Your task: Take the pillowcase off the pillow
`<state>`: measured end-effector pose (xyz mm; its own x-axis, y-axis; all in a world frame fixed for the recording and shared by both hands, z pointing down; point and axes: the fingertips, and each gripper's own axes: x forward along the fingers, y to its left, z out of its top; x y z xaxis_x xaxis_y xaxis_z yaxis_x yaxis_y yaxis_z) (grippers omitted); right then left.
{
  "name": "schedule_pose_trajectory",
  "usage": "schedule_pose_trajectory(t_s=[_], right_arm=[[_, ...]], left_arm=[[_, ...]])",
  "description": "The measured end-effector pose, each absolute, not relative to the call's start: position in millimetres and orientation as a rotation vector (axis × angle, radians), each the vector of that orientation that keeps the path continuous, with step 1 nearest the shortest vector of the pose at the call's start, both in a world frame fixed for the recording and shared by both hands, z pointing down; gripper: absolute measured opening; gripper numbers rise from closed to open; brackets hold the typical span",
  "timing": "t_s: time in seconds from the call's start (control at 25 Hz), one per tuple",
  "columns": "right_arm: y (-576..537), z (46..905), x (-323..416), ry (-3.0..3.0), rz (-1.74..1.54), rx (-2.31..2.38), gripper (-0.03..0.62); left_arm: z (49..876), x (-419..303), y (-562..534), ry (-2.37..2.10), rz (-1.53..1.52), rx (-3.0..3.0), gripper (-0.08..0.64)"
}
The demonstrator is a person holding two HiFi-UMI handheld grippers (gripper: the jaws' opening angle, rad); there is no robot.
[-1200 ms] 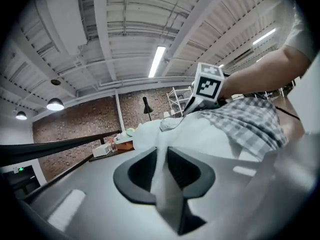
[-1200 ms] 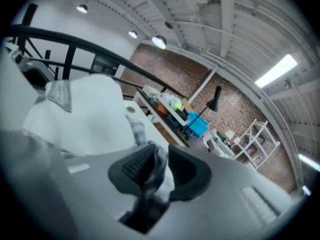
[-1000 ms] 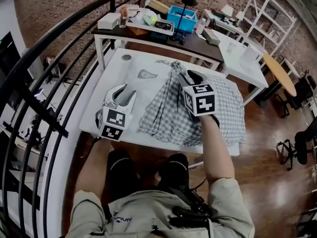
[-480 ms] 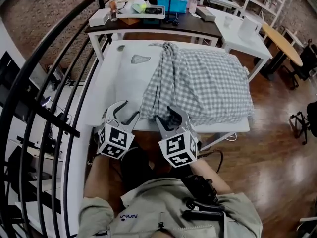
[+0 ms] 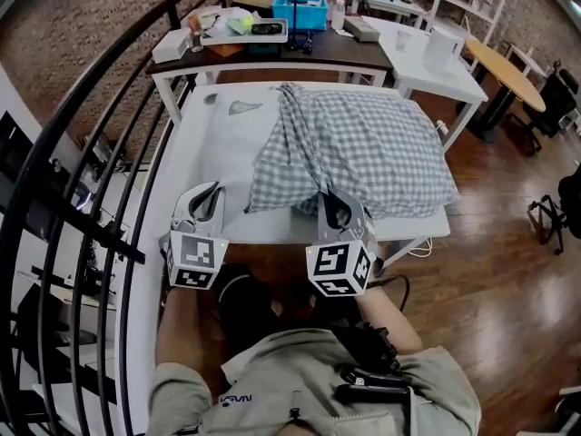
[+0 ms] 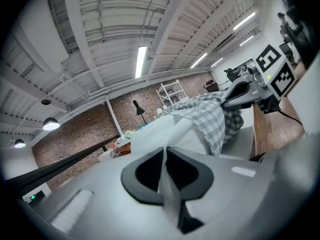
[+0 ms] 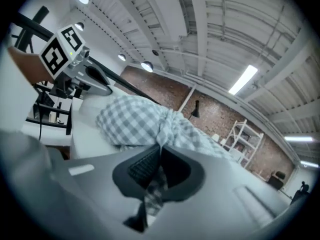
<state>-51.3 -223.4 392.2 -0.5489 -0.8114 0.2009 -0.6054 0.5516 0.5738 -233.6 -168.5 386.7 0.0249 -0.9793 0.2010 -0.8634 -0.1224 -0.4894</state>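
One checked pillowcase (image 5: pixel 363 148) in right gripper (image 7: pixel 160 149)

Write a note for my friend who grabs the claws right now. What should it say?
Left claw: just closed, pinching white cloth at the near edge of the table.
Right claw: just closed on the pillowcase, at its near edge.
The pillowcase lies on the table, pillow hidden inside.
Done: both grips.
Left: pull the pillowcase off.
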Motion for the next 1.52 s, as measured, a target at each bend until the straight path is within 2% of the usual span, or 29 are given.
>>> schedule_pose_trajectory(t_s=[0.32,0.6,0.96,1.08,1.16,1.28,1.44,1.52], right_arm=[[-284,392,57,-2.12,-0.567,1.42,0.008],[-291,433,60,-2.139,-0.407,1.347,0.008],[-281,442,56,-2.214,-0.335,1.265,0.008],[-277,446,56,-2.238,-0.295,1.229,0.008],[-276,448,58,-2.255,-0.266,1.206,0.008],[-277,447,59,-2.262,-0.258,1.194,0.008],[-267,438,56,-2.306,-0.194,1.136,0.008],[-255,423,53,-2.389,-0.133,1.076,0.014]], left_arm=[[384,-255,-164,1.987,-0.674,-2.069,0.015],[438,-238,-158,2.002,-0.706,-2.225,0.019],[339,-207,-176,1.852,-0.323,-2.325,0.186],[297,-207,-179,1.81,-0.038,-2.384,0.196],[271,-214,-185,1.827,0.044,-2.346,0.193],[259,-211,-225,1.826,-0.128,-2.303,0.198],[314,-186,-295,1.764,-0.55,-2.392,0.351],[358,-181,-315,1.752,-0.73,-2.457,0.363]])
